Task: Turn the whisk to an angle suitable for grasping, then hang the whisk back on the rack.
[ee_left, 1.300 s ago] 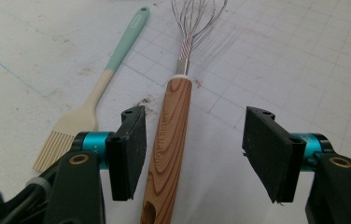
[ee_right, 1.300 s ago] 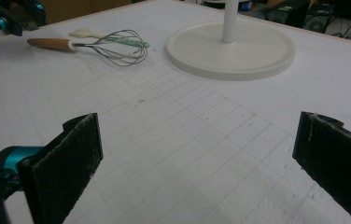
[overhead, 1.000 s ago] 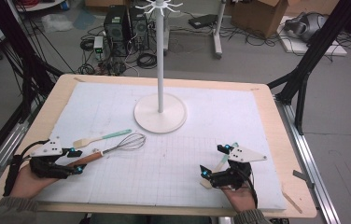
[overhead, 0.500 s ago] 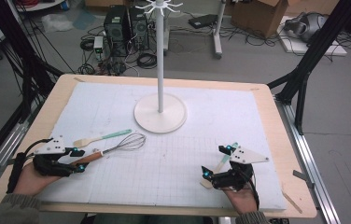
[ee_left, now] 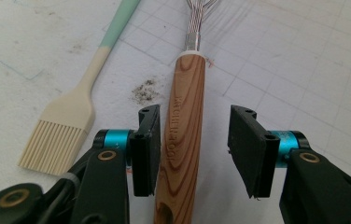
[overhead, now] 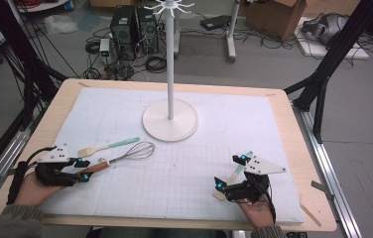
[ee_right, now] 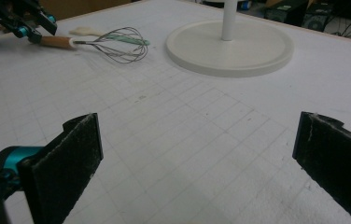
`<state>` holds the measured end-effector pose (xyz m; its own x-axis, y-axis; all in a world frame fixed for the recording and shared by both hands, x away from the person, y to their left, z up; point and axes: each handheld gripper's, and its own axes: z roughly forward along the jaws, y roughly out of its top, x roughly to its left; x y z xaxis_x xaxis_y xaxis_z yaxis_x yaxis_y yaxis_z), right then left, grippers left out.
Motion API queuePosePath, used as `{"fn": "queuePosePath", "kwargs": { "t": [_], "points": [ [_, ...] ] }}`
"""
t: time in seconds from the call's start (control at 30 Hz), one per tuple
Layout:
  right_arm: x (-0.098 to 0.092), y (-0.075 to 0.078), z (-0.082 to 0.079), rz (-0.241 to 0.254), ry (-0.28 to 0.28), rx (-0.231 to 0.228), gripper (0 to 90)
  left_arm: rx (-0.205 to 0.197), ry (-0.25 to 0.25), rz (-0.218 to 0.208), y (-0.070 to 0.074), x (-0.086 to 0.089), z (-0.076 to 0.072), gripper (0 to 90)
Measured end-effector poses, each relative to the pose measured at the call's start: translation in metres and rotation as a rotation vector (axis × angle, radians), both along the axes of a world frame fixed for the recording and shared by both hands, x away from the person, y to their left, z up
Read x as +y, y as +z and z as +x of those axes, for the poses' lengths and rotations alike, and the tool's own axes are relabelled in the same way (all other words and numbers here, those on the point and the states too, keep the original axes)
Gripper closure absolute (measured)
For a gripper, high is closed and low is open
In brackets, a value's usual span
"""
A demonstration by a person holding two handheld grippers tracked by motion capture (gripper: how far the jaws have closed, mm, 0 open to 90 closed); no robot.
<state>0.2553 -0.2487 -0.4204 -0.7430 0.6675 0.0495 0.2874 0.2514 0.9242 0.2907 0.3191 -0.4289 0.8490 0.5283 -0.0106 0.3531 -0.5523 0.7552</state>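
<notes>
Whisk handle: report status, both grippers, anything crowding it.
Left gripper astride the whisk handle, jaws just been closing, far pad still off the wood. Right gripper open, nothing between the jaws. Pastry brush lies beside the handle, apart.

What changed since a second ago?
The left gripper has just been closing its jaws around the whisk's wooden handle; one pad touches it, the other stands off. The hands, brush, stand and right gripper stayed put.
</notes>
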Motion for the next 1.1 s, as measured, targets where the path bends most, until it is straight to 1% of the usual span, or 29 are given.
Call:
{"fn": "queuePosePath", "kwargs": {
  "t": [0.13, 0.2, 0.27, 0.47, 0.53, 0.57, 0.67, 0.8, 0.93, 0.97, 1.1],
  "points": [
    [-0.0004, 0.0005, -0.0009, 0.003, -0.004, 0.002, 0.1, -0.003, 0.004, 0.001, 0.0003, 0.0004, 0.0010, 55.1],
    [-0.0008, 0.0004, -0.0013, 0.004, -0.005, 0.003, 0.1, 0.005, 0.005, 0.000, -0.0007, 0.0007, 0.0019, 55.7],
    [-0.0011, 0.0005, -0.0023, 0.003, -0.011, 0.006, 0.2, 0.007, 0.001, 0.009, -0.0015, 0.0009, 0.0033, 57.2],
    [-0.0018, 0.0005, -0.0019, 0.000, -0.012, 0.001, 0.1, 0.021, 0.003, 0.022, -0.0037, 0.0005, 0.0060, 57.3],
    [-0.0017, 0.0007, -0.0024, -0.001, -0.015, 0.000, 0.1, 0.026, -0.004, 0.019, -0.0040, -0.0004, 0.0054, 57.9],
    [-0.0016, 0.0008, -0.0029, 0.001, -0.016, 0.003, 0.1, 0.021, -0.003, 0.024, -0.0037, -0.0009, 0.0046, 57.9],
    [-0.0019, 0.0010, -0.0039, -0.001, -0.015, 0.001, 0.2, 0.019, -0.009, 0.021, -0.0028, -0.0024, 0.0029, 58.5],
    [-0.0003, 0.0027, -0.0048, -0.006, -0.005, -0.013, 0.2, 0.015, -0.012, 0.044, -0.0031, -0.0033, -0.0004, 58.5],
    [0.0007, 0.0023, -0.0033, -0.005, 0.000, -0.006, 0.2, 0.019, -0.011, 0.058, -0.0045, -0.0034, -0.0016, 59.5],
    [0.0012, 0.0020, -0.0030, -0.004, 0.002, -0.006, 0.1, 0.016, -0.014, 0.068, -0.0047, -0.0038, -0.0015, 60.2],
    [0.0020, 0.0024, -0.0036, -0.005, 0.009, -0.006, 0.1, 0.009, -0.007, 0.080, -0.0049, -0.0057, -0.0012, 62.1]
  ]
}}
